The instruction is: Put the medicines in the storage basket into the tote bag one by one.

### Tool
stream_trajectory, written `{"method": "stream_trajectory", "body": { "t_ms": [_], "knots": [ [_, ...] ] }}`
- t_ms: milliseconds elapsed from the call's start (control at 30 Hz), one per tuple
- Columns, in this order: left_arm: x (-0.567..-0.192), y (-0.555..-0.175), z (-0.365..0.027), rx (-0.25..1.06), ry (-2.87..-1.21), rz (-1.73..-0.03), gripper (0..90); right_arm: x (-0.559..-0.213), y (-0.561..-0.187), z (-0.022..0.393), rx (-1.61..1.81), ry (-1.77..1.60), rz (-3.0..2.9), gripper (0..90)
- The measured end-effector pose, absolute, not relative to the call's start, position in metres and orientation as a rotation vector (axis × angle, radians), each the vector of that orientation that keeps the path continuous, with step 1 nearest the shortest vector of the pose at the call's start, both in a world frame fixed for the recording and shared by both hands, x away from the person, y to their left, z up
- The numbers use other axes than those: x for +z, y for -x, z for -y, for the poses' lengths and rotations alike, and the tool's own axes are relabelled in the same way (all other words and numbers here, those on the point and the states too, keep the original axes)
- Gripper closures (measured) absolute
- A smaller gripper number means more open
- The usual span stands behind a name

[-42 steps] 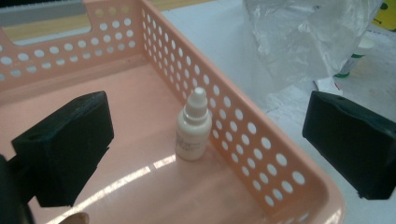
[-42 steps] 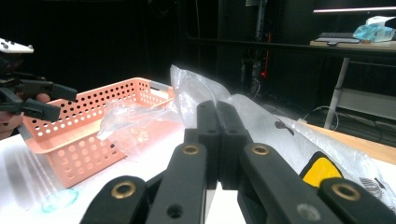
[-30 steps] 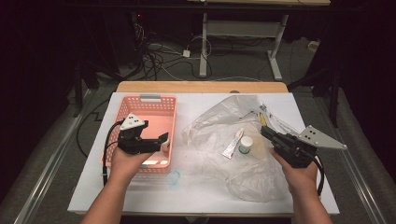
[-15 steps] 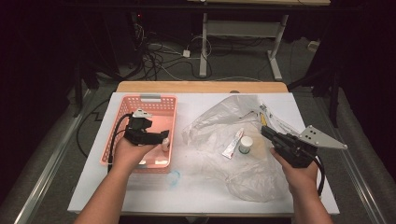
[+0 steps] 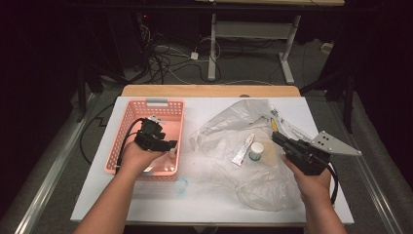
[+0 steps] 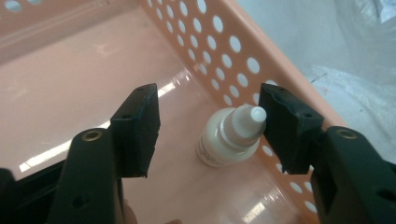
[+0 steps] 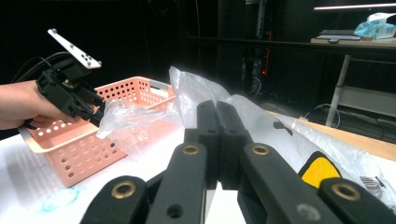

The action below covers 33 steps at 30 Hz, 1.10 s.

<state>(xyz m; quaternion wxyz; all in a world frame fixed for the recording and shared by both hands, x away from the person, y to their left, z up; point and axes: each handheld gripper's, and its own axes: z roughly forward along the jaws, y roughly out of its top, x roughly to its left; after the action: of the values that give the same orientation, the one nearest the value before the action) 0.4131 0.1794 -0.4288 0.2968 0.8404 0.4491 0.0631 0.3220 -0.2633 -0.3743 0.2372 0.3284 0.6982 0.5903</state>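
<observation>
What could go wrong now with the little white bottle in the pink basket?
The small white plastic dropper bottle leans against the perforated wall of the pink plastic basket. The left claw has just been closing around it, pads not yet pressing. The far pad sits right by the wall, so it might catch there. The tilted bottle could also tip or slide away instead of being gripped.

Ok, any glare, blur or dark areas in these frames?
High view: table lit, surroundings nearly black. Left gripper view: white glare streaks on the basket floor, dropper bottle sharp. Right gripper view: own shut jaws soft, background dark.
</observation>
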Motion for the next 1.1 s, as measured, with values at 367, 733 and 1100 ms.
{"method": "stream_trajectory", "body": {
  "t_ms": [367,733,1100],
  "knots": [
    [-0.442,-0.420,-0.167,0.117,-2.381,-1.200,48.6,-0.374,-0.322,0.263,1.618,-0.890,-1.911,90.0],
    [-0.444,-0.419,-0.165,0.137,-2.418,-1.174,57.2,-0.374,-0.322,0.263,1.618,-0.897,-1.908,90.0],
    [-0.441,-0.417,-0.165,0.172,-2.399,-1.170,57.6,-0.374,-0.321,0.261,1.613,-0.883,-1.917,90.0]
  ]
}}
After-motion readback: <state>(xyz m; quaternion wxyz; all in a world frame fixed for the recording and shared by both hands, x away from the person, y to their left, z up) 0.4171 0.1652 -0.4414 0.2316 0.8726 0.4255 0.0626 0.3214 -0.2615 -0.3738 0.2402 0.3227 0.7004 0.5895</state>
